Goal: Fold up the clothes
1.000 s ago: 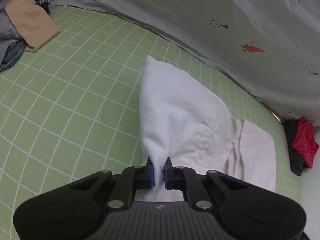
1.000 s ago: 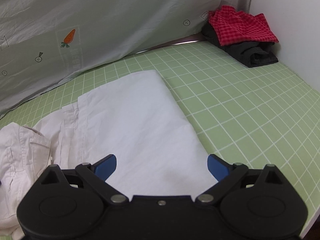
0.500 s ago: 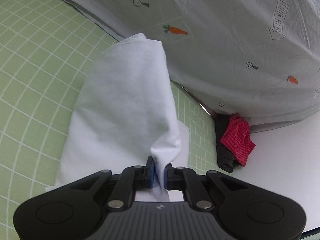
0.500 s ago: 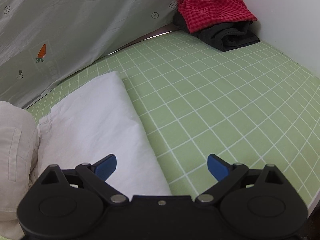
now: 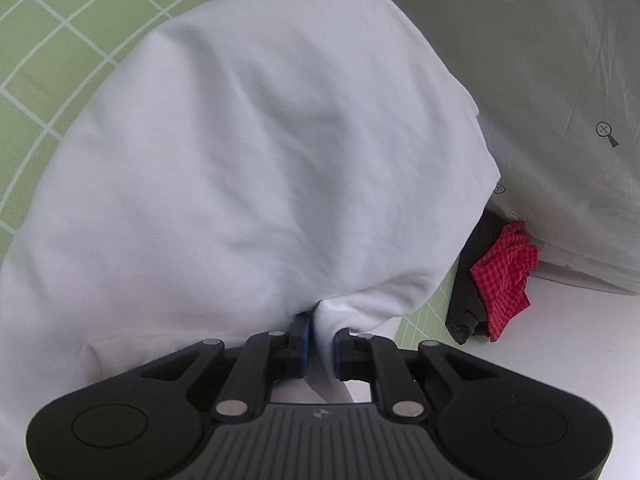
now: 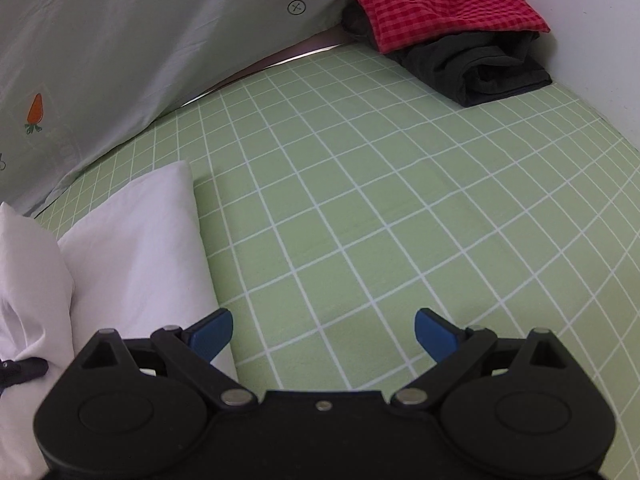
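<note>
My left claw point(image 5: 320, 334) is pinched on an edge of the white garment point(image 5: 248, 152), which billows up in front of it in a rounded fold, with the rest of the cloth lying on the green mat point(image 6: 380, 208). My right claw point(image 6: 323, 330) is spread wide with nothing in it, hovering over bare mat just right of the garment point(image 6: 140, 248). I judge I am midway through carrying the held edge over to make a fold. To do it well, I should keep the pinch firm and low, sweep the edge across so the raised layer lands flat on the lower one, and line up the far edges before letting go. The right claw could come down on the garment's near side to pin the lower layer, so it does not drag. The red cloth point(image 6: 444, 0) on the dark cloth point(image 6: 480, 68) sits well beyond the garment, in the mat's far corner by the grey sheet point(image 6: 140, 40), clear of my sweep.
</note>
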Demonstrator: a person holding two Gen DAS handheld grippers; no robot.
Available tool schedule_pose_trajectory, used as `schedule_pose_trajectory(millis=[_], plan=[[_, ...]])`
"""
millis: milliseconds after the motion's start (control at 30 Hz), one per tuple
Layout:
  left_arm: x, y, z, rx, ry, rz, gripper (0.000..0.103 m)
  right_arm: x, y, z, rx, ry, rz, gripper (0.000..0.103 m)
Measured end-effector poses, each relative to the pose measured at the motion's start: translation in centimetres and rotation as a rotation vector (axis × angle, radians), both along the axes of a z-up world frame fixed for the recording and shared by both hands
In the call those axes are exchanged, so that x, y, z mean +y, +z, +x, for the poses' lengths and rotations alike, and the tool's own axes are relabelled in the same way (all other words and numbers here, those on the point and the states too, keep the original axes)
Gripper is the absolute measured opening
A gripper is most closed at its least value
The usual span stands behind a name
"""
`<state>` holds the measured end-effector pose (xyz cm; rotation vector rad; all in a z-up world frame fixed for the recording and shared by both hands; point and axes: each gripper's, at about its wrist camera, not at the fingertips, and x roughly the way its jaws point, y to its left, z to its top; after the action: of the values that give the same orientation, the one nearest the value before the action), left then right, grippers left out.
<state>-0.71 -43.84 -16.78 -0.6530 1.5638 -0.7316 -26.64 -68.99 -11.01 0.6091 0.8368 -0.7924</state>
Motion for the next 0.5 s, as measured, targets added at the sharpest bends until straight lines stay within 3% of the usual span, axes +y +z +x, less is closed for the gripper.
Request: schedule_pose_trajectory(millis=[133, 233, 300, 367, 500], plan=[[-0.2, 0.5, 0.1, 0.002, -0.01, 0.01, 0.015, 1.3, -1.3, 0.4, 0.024, 0.017, 0.024, 0.098], [-0.9, 2.2, -0.3, -0.061, -0.045, 0.04, 0.021, 2.2, -1.2, 0.4, 0.026, 0.035, 0.013, 0.098], [-1.2, 3.9, -0.7, -0.107, -0.072, 0.039, 0.034, 2.6, -0.8, 0.5, 0.022, 0.045, -0.003, 0.098], [-1.2, 5.8, -1.2, -0.146, -0.093, 0.006, 0.063, 3.0, -0.2, 0.5, 0.024, 0.05, -0.027, 0.098], [-0.8, 10.0, -2.5, -0.288, -0.118, -0.004, 0.068, 4.1, 0.8, 0.1, 0.02, 0.072, -0.065, 0.098]])
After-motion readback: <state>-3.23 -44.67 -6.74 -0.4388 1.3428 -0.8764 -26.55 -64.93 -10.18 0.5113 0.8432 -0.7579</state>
